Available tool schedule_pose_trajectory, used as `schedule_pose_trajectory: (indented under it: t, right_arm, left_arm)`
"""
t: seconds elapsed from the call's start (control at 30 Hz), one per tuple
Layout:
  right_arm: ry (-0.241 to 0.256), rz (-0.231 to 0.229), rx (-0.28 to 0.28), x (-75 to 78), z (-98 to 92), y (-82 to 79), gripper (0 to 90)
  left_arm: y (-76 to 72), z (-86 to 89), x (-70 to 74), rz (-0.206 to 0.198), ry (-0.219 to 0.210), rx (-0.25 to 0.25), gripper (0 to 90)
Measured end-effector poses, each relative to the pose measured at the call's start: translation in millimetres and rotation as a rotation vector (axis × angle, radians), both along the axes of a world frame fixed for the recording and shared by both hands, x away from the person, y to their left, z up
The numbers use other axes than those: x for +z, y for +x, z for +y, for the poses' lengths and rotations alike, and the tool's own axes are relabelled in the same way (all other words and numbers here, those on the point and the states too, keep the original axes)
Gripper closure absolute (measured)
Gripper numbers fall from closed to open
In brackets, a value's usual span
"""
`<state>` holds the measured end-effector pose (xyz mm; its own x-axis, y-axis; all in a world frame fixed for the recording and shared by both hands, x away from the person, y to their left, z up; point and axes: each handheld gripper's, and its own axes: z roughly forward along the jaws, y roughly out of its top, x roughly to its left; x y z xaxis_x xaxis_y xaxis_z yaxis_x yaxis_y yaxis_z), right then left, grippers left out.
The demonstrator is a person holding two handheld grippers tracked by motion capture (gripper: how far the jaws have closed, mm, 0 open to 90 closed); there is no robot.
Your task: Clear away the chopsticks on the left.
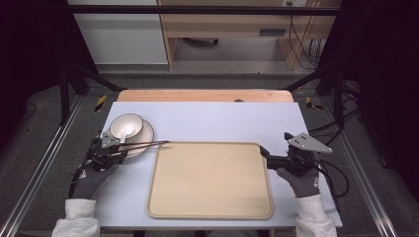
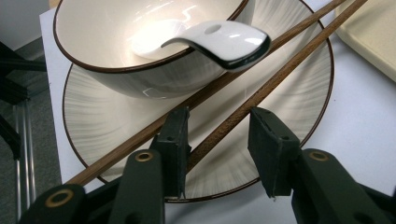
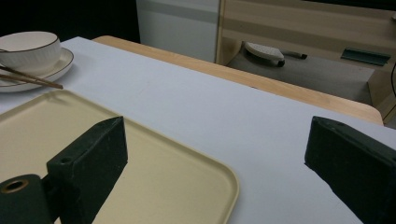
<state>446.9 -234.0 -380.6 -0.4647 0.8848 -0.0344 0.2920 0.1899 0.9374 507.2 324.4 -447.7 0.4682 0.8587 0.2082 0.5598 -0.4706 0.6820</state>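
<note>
Chopsticks (image 1: pixel 146 144) lie across plate (image 2: pixel 299 93), tips toward tray (image 1: pixel 210 207)

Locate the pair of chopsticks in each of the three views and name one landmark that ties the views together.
High view: the chopsticks lie left of centre, running from the left claw across the plate toward the tray.
Left gripper view: they cross the middle diagonally, one stick between the open jaws.
Right gripper view: at the far left edge, tips over the table.
Shared landmark: the bowl on the plate.

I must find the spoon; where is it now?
The white spoon sits in the bowl on the plate, at the table's left side.
</note>
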Motion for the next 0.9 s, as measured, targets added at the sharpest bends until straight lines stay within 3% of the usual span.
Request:
schedule_pose_trajectory:
  t: [0.17, 0.57, 0.73, 0.9]
  right_arm:
    - [0.002, 0.002, -0.002, 0.2, -0.3, -0.3, 6.1]
    - [-0.001, 0.0, -0.001, 0.5, -1.1, -0.2, 6.0]
    - [-0.001, 0.001, -0.002, 0.4, -1.0, -0.2, 5.9]
    - [0.001, 0.0, -0.002, 0.6, -1.1, -0.2, 6.0]
  left_arm:
    - [-2.1, 1.5, 3.4, 0.004, -0.017, -0.001, 69.6]
    - [-4.6, -6.6, 7.7, 0.016, -0.012, -0.023, 79.9]
    - [-3.7, -7.7, 6.8, 0.009, -0.016, -0.017, 80.1]
    - [-0.4, -9.3, 3.5, 0.024, -0.022, -0.015, 71.8]
